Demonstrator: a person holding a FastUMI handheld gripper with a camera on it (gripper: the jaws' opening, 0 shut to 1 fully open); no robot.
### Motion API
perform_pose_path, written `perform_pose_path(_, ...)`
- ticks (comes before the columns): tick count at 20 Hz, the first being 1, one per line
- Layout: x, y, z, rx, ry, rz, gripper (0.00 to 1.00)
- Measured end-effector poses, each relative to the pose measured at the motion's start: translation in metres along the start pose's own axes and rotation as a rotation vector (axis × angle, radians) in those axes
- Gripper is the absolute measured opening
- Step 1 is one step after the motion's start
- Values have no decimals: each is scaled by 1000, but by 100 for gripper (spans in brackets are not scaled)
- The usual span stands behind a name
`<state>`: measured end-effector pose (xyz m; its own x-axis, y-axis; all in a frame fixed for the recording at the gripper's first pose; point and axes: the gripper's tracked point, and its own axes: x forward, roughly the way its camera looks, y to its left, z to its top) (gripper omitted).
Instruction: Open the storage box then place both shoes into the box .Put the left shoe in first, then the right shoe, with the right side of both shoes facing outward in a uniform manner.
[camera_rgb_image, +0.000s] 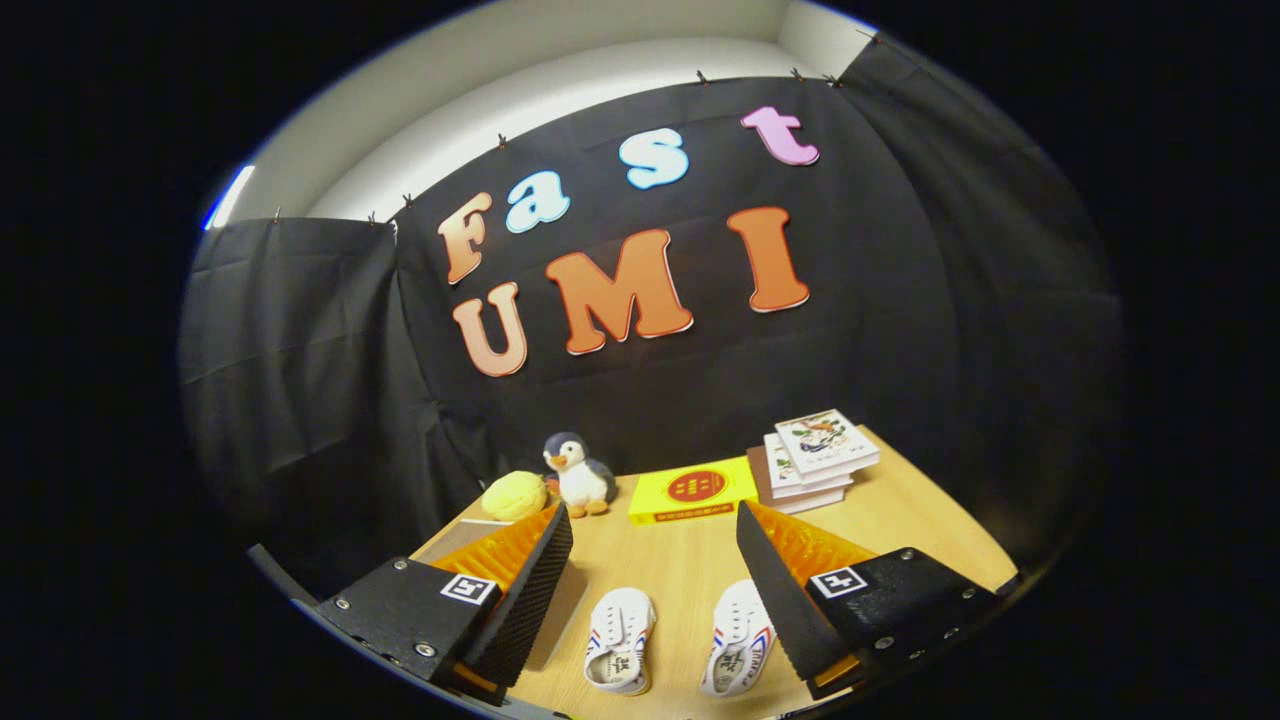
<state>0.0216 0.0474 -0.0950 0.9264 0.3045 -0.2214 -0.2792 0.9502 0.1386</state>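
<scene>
While the gripper hangs above the wooden table, nothing of the job looks started yet. Its two black fingers are spread wide apart. They hold nothing and touch nothing.

Two small white shoes lie on the table, side by side, between the fingers and below them. The left-hand shoe lies a bit apart from the left finger. The right-hand shoe has red and blue stripes, and the right finger covers part of it. I cannot tell which one is the left shoe and which is the right shoe.

A brownish flat thing peeks out beside the left finger. It may be the storage box, but most of it is hidden, so I cannot be sure.

Beyond the fingers, near the black cloth, sit a yellow ball, a toy penguin, a flat yellow box and a stack of books.

I think the first step is in hand: opening the storage box. For that, the gripper would need to swing toward the box and find its lid. The shoes should wait until the box is open. Then the left shoe goes in first.
</scene>
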Motion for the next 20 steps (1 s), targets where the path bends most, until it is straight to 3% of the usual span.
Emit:
perform_pose_path(11, 68, 92, -143, 535, 436, 470, 98)
perform_pose_path(16, 81, 134, -184, 683, 613, 639, 98)
perform_pose_path(20, 86, 156, -203, 747, 700, 722, 98)
